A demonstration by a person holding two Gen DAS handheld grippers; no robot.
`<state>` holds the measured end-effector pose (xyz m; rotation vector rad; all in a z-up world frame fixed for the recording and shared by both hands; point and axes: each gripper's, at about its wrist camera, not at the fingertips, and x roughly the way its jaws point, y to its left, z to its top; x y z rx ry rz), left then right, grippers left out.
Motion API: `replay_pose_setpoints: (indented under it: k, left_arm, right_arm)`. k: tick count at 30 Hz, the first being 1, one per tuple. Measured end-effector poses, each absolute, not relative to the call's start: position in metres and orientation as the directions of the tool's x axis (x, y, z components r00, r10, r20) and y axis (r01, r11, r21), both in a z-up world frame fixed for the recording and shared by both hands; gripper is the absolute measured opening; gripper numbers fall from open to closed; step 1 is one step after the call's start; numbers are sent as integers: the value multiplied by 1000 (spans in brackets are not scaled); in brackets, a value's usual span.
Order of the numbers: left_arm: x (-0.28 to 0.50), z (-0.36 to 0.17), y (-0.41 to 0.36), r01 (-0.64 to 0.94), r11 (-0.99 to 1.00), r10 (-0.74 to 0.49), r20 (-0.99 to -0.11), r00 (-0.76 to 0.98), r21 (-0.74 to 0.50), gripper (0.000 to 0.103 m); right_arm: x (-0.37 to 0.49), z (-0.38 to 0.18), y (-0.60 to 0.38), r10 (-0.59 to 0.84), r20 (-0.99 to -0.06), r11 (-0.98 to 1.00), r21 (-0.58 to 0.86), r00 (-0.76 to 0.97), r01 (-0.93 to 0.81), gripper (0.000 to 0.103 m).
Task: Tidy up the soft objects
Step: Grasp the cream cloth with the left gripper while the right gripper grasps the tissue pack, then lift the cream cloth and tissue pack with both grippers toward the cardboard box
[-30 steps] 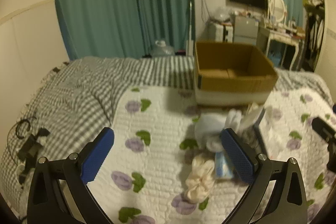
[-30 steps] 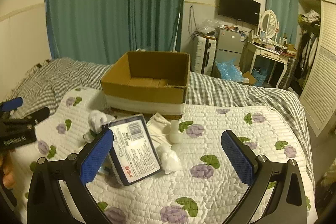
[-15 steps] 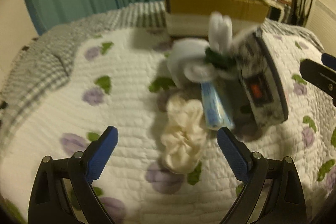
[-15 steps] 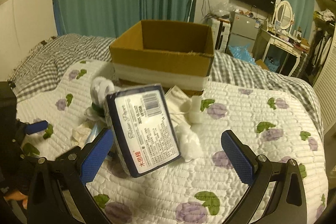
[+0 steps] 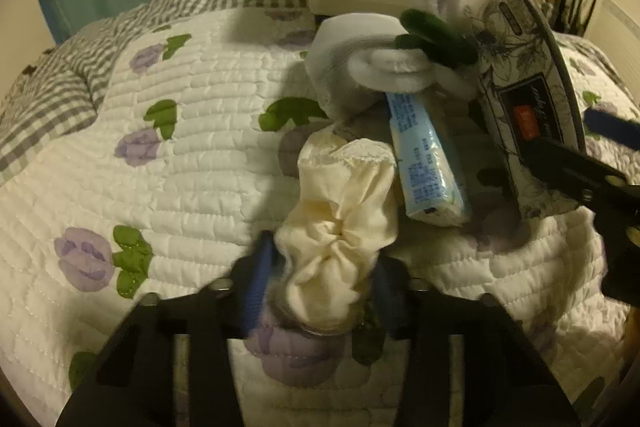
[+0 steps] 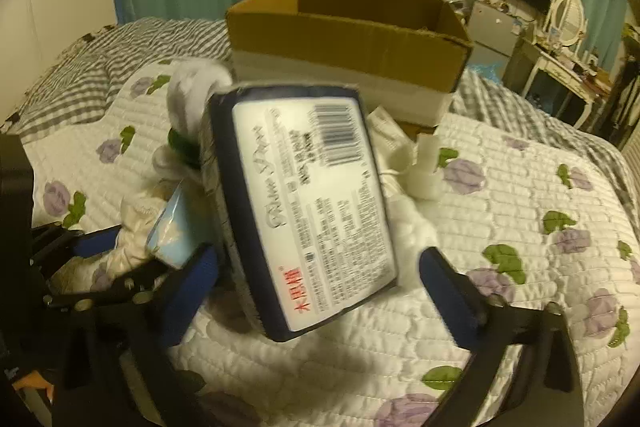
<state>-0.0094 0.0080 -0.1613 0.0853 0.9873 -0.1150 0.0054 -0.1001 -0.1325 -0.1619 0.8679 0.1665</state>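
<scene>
On the bed's quilt [image 5: 192, 163], the left hand-held gripper [image 5: 320, 291] is closing, its blue pads pressing both sides of a cream scrunchie [image 5: 344, 223] that lies near the middle of the bed, in front of the box [image 6: 344, 23]. The right hand-held gripper [image 6: 316, 279] stands wide, jaws starting to close around a tissue pack [image 6: 308, 211] propped tilted on the pile beside the scrunchie, pads not yet touching it. A blue packet [image 5: 424, 159] and white socks [image 5: 384, 67] lie between them.
</scene>
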Motion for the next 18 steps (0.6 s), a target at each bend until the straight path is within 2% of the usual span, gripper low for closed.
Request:
replay_pose_setpoints:
  k: [2,3,5,7,11,18]
  left_arm:
    - [-10,-161,9,130,992,-63,-833,550,11,22]
    - [-11,-161,10,128,992,-64,-831,552,9,19]
    - [-8,-161,13,133,991,-74,-828,557,1,15]
    - [-9,-159,14,132,991,-73,-822,565,3,14]
    - [-11,-152,15,130,991,-68,-808,586,10,13]
    - [-24,-132,21,96,995,-41,-777,628,26,13]
  right_arm:
    - [5,-135,-100,114,-775,973,-41,622,-229,71]
    - [5,-136,-100,127,-775,972,-28,619,-233,67]
    - [3,-134,-101,135,-765,972,-20,630,-233,51]
    - [-1,-128,-102,140,-748,975,-12,649,-224,42]
    - [-5,-119,-106,164,-737,976,27,656,-215,36]
    - [-17,-97,-107,175,-695,978,37,698,-207,33]
